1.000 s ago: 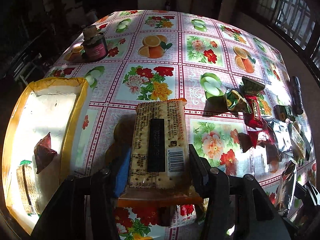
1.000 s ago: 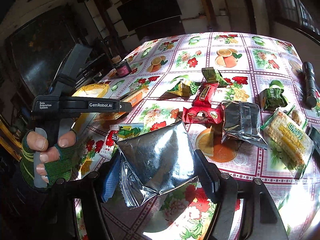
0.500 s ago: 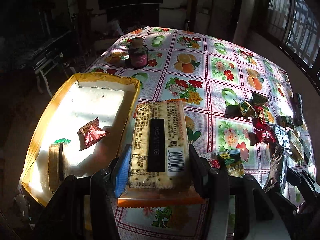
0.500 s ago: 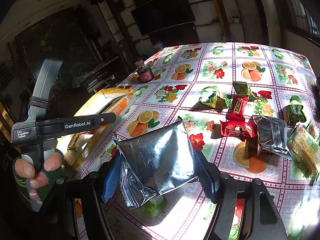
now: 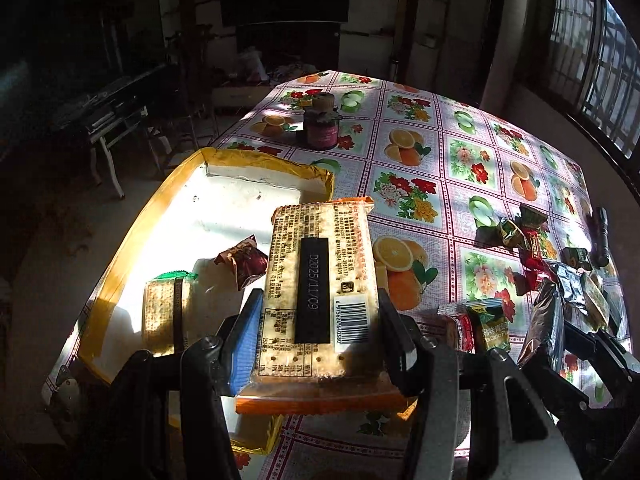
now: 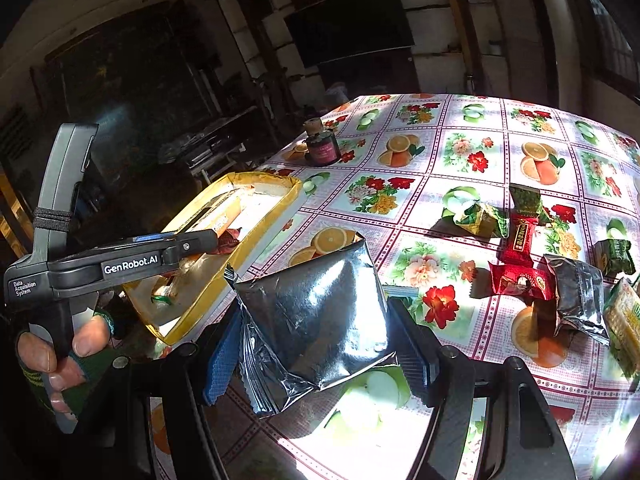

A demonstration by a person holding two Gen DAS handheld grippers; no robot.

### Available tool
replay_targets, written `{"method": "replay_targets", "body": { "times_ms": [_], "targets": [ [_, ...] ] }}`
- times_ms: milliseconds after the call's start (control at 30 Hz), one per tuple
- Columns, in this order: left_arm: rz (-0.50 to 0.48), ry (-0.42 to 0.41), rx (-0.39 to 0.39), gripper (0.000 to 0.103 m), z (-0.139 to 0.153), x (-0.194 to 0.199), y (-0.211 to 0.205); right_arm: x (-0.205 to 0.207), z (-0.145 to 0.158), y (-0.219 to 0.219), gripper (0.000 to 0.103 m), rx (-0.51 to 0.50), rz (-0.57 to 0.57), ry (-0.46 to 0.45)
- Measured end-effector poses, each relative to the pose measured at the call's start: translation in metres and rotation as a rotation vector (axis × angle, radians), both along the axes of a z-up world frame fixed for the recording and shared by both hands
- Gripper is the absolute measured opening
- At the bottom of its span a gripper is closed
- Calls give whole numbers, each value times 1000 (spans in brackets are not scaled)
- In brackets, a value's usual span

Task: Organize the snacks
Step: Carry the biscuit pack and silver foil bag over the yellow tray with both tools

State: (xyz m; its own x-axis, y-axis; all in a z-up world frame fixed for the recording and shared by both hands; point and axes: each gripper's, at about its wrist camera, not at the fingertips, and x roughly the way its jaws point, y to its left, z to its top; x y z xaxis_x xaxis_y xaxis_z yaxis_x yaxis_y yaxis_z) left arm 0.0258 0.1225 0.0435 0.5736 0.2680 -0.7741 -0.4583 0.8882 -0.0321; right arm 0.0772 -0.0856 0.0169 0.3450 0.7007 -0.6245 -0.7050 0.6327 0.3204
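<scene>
I judge the cracker pack [image 5: 320, 292] light, stiff and brittle, so I grip it by its long edges. The left tool [image 5: 320, 336] is clamped on it above the yellow tray [image 5: 120, 240]. The right tool [image 6: 316, 340] pinches the crinkly, slippery foil pouch [image 6: 316, 312] above the bench [image 6: 460, 160].

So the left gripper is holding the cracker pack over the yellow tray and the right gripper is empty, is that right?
Not quite. The right gripper is not empty: the right wrist view shows it shut on a silver foil packet. The rest holds: the left gripper grips the cracker pack over the yellow tray.
</scene>
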Motion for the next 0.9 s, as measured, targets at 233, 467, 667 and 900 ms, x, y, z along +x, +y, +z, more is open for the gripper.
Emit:
{"method": "replay_targets", "body": {
  "times_ms": [233,467,667,900],
  "targets": [
    [42,-12,4,53,5,-17,20,-8,3,23,74,-8,43,-8],
    [90,-23,14,53,8,-36,38,-16,7,49,74,-14,97,-21],
    [140,-21,12,53,6,-52,61,-24,9,77,74,-17,154,-32],
    [205,-26,4,53,4,-68,86,-28,8,107,74,-11,201,-34]
  ]
}}
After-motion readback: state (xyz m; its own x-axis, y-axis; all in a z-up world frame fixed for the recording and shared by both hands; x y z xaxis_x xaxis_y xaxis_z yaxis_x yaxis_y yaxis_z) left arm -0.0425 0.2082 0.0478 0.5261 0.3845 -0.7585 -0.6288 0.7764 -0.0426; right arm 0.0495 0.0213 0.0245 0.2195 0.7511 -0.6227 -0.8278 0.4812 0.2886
